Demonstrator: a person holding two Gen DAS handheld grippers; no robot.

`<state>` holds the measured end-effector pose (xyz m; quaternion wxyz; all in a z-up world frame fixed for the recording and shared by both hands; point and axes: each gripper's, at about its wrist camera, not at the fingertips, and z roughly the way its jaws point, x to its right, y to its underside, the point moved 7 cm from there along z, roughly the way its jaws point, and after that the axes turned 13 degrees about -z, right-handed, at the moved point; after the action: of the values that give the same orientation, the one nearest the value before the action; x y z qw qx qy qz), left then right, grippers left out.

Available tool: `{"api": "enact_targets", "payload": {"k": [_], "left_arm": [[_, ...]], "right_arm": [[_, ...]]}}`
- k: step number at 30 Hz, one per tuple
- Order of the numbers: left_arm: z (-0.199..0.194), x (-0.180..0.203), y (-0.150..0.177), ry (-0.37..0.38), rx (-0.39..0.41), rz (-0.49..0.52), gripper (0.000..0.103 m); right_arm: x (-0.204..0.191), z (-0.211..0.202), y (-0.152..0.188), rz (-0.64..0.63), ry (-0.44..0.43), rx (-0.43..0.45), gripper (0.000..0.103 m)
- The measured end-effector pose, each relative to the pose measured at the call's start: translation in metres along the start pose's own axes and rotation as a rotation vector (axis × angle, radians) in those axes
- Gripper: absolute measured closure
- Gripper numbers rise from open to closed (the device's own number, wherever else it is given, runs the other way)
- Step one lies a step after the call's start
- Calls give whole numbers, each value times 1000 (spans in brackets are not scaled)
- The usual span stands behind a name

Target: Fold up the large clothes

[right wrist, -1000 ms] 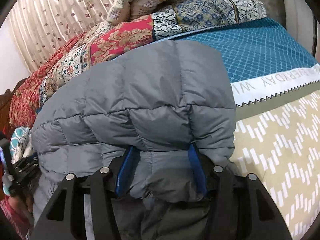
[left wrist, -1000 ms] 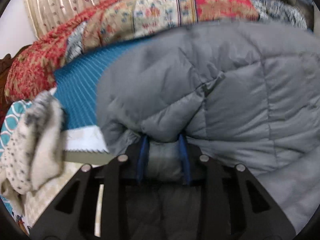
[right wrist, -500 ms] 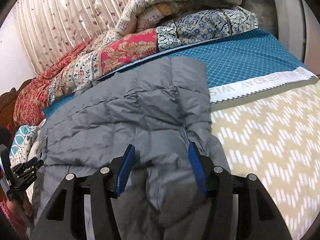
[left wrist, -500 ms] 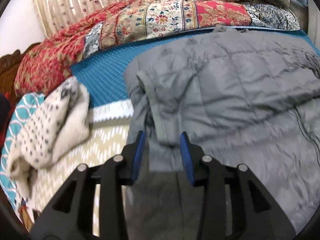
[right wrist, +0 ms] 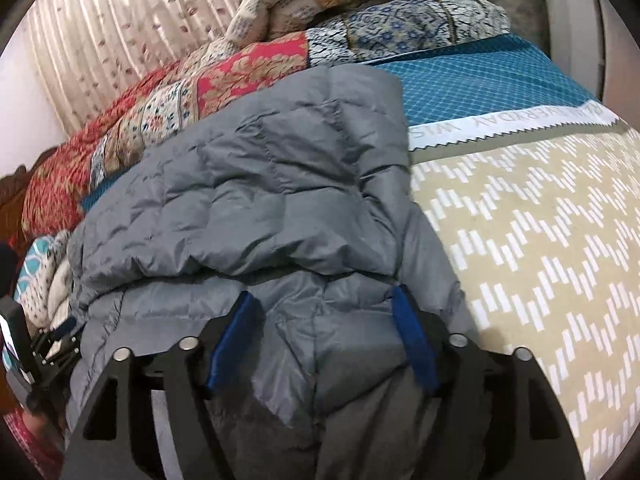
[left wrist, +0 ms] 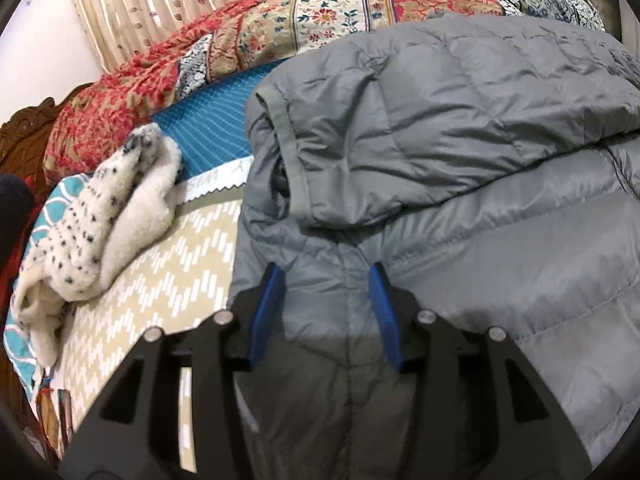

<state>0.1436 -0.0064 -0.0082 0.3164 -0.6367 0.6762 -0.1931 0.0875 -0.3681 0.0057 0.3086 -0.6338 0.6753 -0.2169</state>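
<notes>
A grey quilted puffer jacket (left wrist: pixel 460 128) lies on the bed, its upper half folded over its lower half. In the right wrist view the same jacket (right wrist: pixel 260 184) fills the middle. My left gripper (left wrist: pixel 326 276) sits low over the jacket's near part, short of the folded edge. Its jaws are opening, and the blue pads (left wrist: pixel 266 312) stand apart from the fabric lying between them. My right gripper (right wrist: pixel 322 300) is at the jacket's right side, just short of the fold. Its jaws are closing, with loose lower-layer fabric bulging between the pads (right wrist: pixel 416 344), not clamped.
A white fleece with dark specks (left wrist: pixel 100 224) is heaped left of the jacket. The bed cover (right wrist: pixel 540 240) is beige with white dashes, with a teal sheet (right wrist: pixel 480 80) behind. Patterned quilts (left wrist: pixel 320 28) and pillows (right wrist: pixel 400 32) are piled along the curtain (right wrist: pixel 120 40). A carved wooden headboard (left wrist: pixel 24 136) is far left.
Both grippers brought the lifted jacket fold down onto the bed and let it go. The fold now lies beyond the fingertips, and the left jaws stand wider.
</notes>
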Motion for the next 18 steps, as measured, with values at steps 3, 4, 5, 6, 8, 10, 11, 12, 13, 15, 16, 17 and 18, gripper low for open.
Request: {"api": "enact_targets", "payload": {"k": [3,4,5,6,8,10,11,12,13,15,16,17,18], "left_arm": [[0,0,0,3,-2,-4,58],[0,0,0,5,-3,-7,58],[0,0,0,7,-4,-9,57],[0,-1,0,9,-5,-13,57],[1,-2,0,15,-7,-23,56],[2,-3,-1,21,-9,-31,56],[2,-4,-1,23,-11,-35,55],[2,-4,-1,24,-11,-37,55],[3,-4,-1,24,-12,-37,55],[3,-4,-1,24,-12,-37,55],[3,-4,-1,24,-12,-38,55],[3,-4,-1,25,-12,-37,55],[3,-4,-1,25,-12,-38,55]], "right_arm": [[-1,1,2,-4,-15,11,55],[-1,1,3,-6,-15,14,55],[-1,1,3,-8,-12,16,55],[-2,1,4,-14,-6,18,55],[-4,1,5,-26,11,23,55],[-6,0,5,-35,27,24,55],[-6,0,6,-40,33,24,55],[-6,0,6,-40,34,24,55],[-5,0,6,-38,31,25,55],[-5,0,6,-35,28,28,55],[-6,0,7,-37,32,27,55],[-6,1,7,-42,39,24,55],[-7,1,7,-44,44,22,55]]}}
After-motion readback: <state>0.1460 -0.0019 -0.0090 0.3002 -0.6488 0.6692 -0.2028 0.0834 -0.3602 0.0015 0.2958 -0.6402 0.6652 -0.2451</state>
